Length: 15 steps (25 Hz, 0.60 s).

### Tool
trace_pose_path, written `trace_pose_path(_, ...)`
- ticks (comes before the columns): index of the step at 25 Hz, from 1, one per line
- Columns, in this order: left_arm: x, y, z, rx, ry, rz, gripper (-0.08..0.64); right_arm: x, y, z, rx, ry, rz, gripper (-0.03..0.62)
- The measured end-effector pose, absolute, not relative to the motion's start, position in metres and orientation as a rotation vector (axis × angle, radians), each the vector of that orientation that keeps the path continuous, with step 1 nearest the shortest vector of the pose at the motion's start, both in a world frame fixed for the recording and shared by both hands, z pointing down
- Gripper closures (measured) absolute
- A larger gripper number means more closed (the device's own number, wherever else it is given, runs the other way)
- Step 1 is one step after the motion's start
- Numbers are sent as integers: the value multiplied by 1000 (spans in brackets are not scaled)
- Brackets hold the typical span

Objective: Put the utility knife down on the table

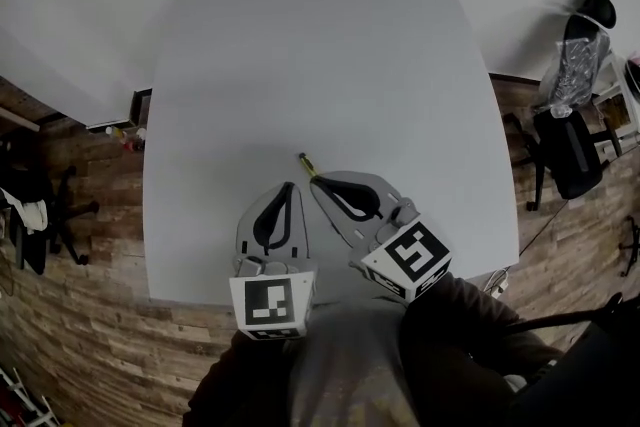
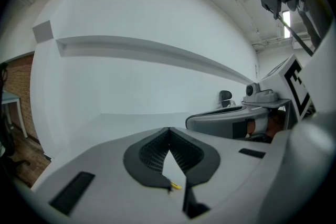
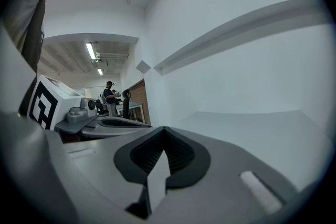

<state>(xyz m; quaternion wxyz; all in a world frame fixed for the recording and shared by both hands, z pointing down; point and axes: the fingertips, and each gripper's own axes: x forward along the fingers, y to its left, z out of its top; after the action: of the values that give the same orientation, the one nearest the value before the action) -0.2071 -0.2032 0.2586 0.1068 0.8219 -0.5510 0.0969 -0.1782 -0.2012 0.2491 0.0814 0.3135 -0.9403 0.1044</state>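
Note:
The utility knife [image 1: 304, 163], small, yellow and dark, lies on the white table [image 1: 320, 65] just beyond the tip of my right gripper [image 1: 314, 181]; I cannot tell whether they touch. In the left gripper view a yellow bit of the knife [image 2: 176, 185] shows low in the gap behind the jaw tips. My left gripper [image 1: 289, 186] is beside the right one, near the table's front edge. Both are shut, tips together, with nothing between the pads [image 2: 152, 152] [image 3: 181, 155]. The right gripper view does not show the knife.
The table's front edge [image 1: 200, 297] runs just under the grippers' marker cubes. A black office chair [image 1: 565, 150] stands to the right on the wooden floor, another chair [image 1: 60, 207] to the left. A person [image 3: 109, 96] stands far off by desks.

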Motion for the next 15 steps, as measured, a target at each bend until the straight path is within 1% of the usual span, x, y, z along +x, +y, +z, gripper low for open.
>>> trace_pose_path(15,-210,-204,265,2403,-1613,279,557,-179,-200,260,925,-2801,356,591)
